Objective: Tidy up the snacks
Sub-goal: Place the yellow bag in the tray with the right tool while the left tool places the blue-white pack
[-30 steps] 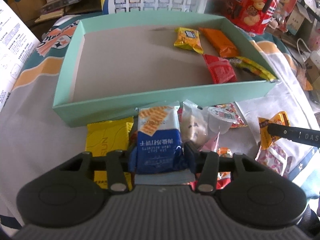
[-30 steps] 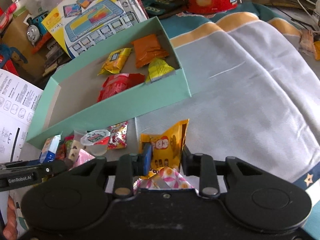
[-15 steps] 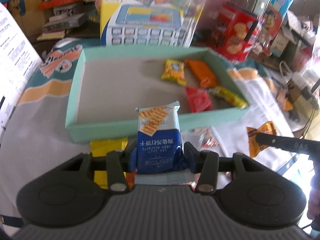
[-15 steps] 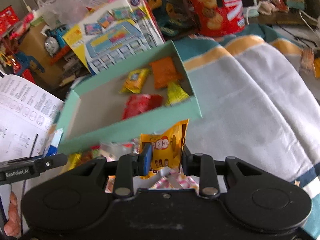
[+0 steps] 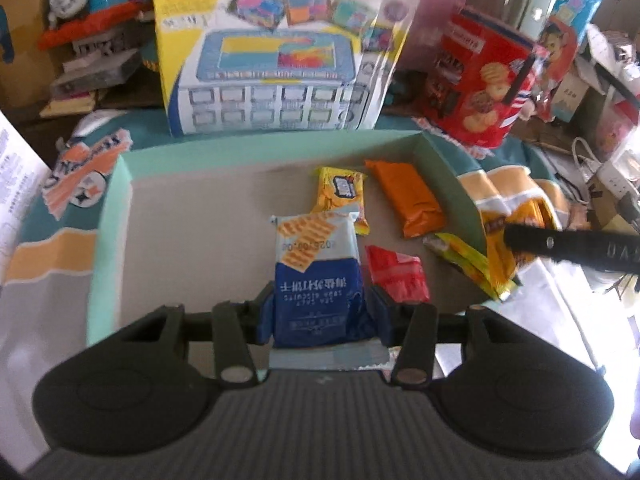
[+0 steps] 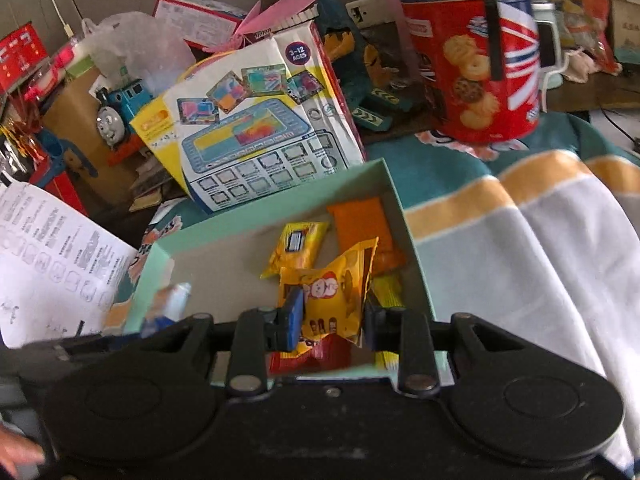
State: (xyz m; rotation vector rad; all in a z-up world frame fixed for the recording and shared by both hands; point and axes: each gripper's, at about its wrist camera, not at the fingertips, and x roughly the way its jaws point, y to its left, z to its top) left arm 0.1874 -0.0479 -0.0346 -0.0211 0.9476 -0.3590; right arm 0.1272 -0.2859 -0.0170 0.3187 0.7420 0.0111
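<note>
My left gripper (image 5: pixel 320 312) was closed tight on the blue-and-white cracker packet (image 5: pixel 318 280), both pads pressed into its lower sides, and I held it upright over the floor of the mint-green box (image 5: pixel 112 216). Past the packet, at about one o'clock, lay the small yellow snack packet (image 5: pixel 340 192), with the orange packet (image 5: pixel 410 198) just to its right against the far right corner. The red packet (image 5: pixel 396 278) sat at three o'clock from my cracker packet, and a yellow-green wrapper (image 5: pixel 466 264) leaned against the box's right wall.

My right gripper (image 6: pixel 330 316) was clamped on the yellow cartoon snack bag (image 6: pixel 332 292), which hung above the right end of the same box. At twelve o'clock beyond the box stood the toy tablet carton (image 6: pixel 260 128), with the red cookie tin (image 6: pixel 472 60) at two o'clock on the striped cloth (image 6: pixel 540 240).
</note>
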